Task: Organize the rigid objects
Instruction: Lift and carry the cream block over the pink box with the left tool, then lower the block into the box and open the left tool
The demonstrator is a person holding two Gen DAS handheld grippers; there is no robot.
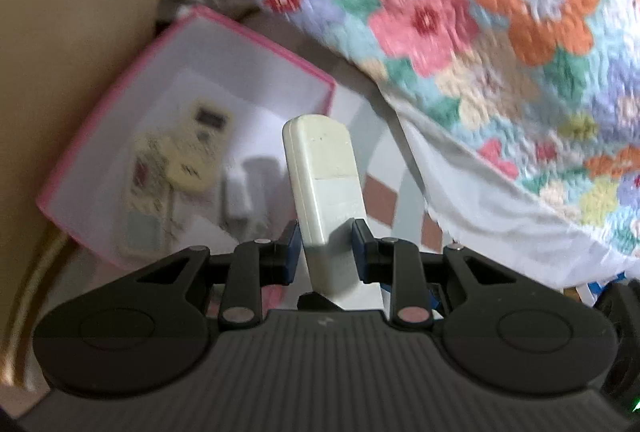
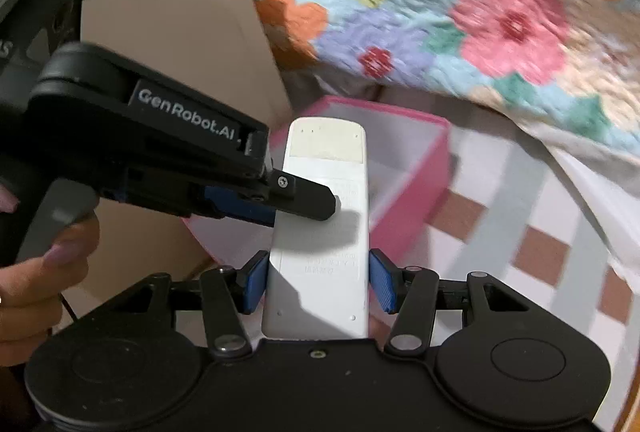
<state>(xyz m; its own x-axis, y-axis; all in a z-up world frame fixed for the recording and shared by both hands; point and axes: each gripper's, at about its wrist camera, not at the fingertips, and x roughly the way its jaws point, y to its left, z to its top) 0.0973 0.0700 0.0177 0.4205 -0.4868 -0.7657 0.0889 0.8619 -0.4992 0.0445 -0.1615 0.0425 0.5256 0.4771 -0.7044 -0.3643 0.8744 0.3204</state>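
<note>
A white remote control (image 2: pixel 324 232) hangs in the air, back face up, over a pink box (image 2: pixel 436 167). My right gripper (image 2: pixel 318 282) is shut on its long edges near the rear end. From the left, my left gripper (image 2: pixel 316 207) clamps the same remote across its thin faces. In the left wrist view the remote (image 1: pixel 324 175) stands edge-on between the pads of the left gripper (image 1: pixel 326 246). The pink box (image 1: pixel 256 39) lies below and to the left. It holds a cream remote (image 1: pixel 200 147), a patterned remote (image 1: pixel 146 175) and a small white item (image 1: pixel 236 191).
A floral quilt (image 1: pixel 480 11) hangs over the bed edge on the right, above a checked sheet (image 2: pixel 520 232). A beige cardboard panel (image 2: pixel 180 31) stands left of the box. A person's hand (image 2: pixel 40 272) grips the left tool's handle.
</note>
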